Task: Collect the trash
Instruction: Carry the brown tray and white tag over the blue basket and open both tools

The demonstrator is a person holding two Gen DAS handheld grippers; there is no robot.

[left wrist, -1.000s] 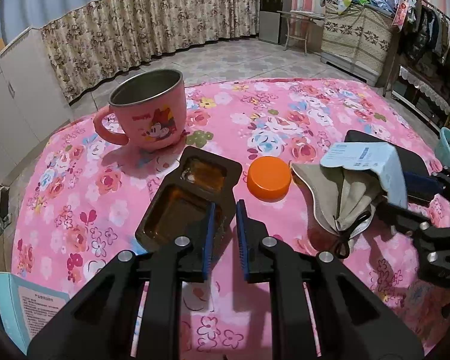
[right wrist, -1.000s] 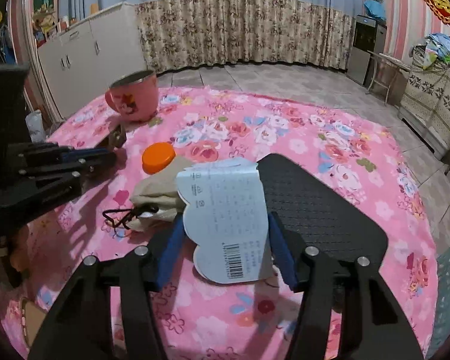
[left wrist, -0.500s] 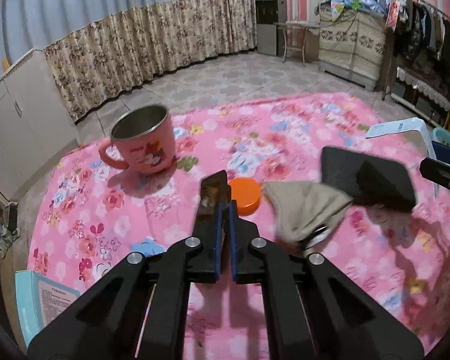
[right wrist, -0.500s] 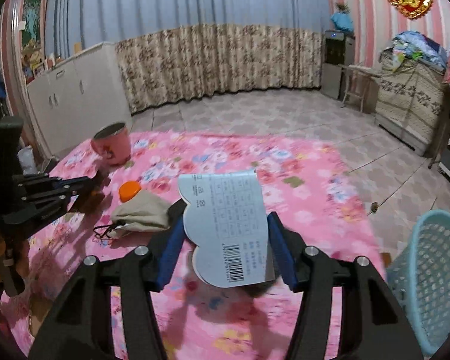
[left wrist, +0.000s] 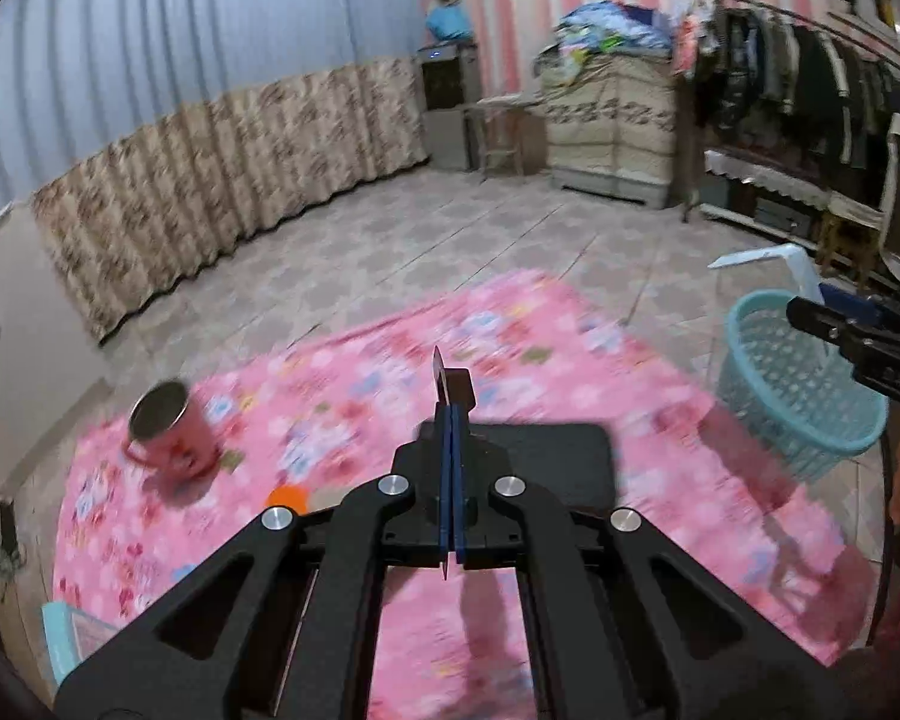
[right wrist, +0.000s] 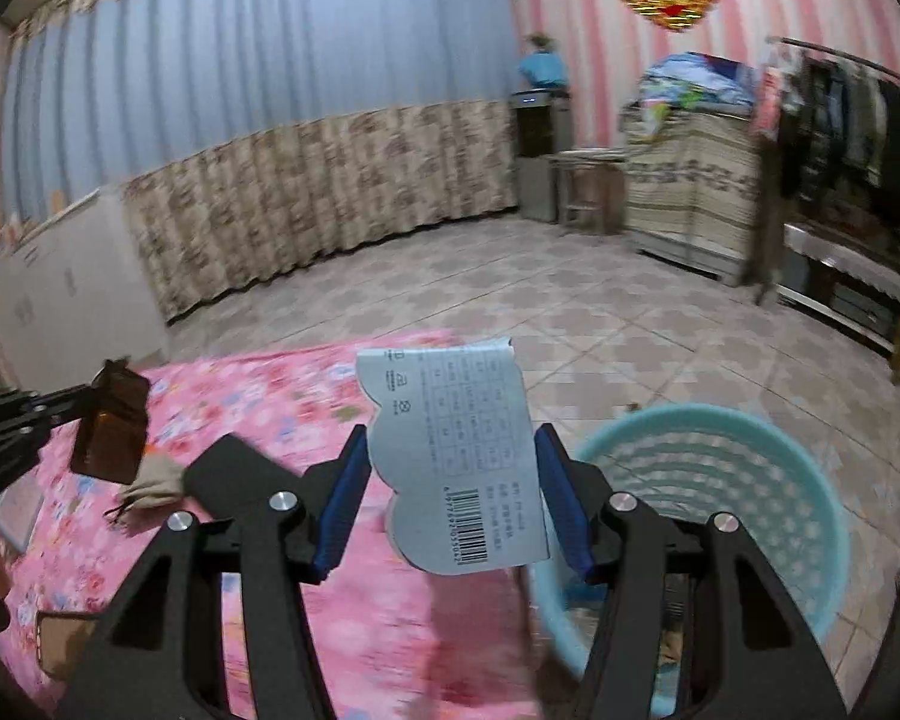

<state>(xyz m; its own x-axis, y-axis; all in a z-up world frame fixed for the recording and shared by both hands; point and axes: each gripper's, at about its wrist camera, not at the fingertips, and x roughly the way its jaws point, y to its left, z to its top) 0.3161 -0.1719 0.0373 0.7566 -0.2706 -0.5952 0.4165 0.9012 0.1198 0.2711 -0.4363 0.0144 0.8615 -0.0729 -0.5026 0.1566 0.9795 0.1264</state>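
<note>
left hand-held gripper [left wrist: 452,456] clamping tray [right wrist: 111,429], right hand-held gripper [right wrist: 453,501] gripping card [right wrist: 456,456]

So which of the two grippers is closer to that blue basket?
Right. The right gripper, clamping a paper card, is right beside the basket; the left gripper, pinching a brown tray, is back over the table.

Left claw [left wrist: 452,420] pinched tight, right claw [right wrist: 450,501] spread wide, both aloft.
</note>
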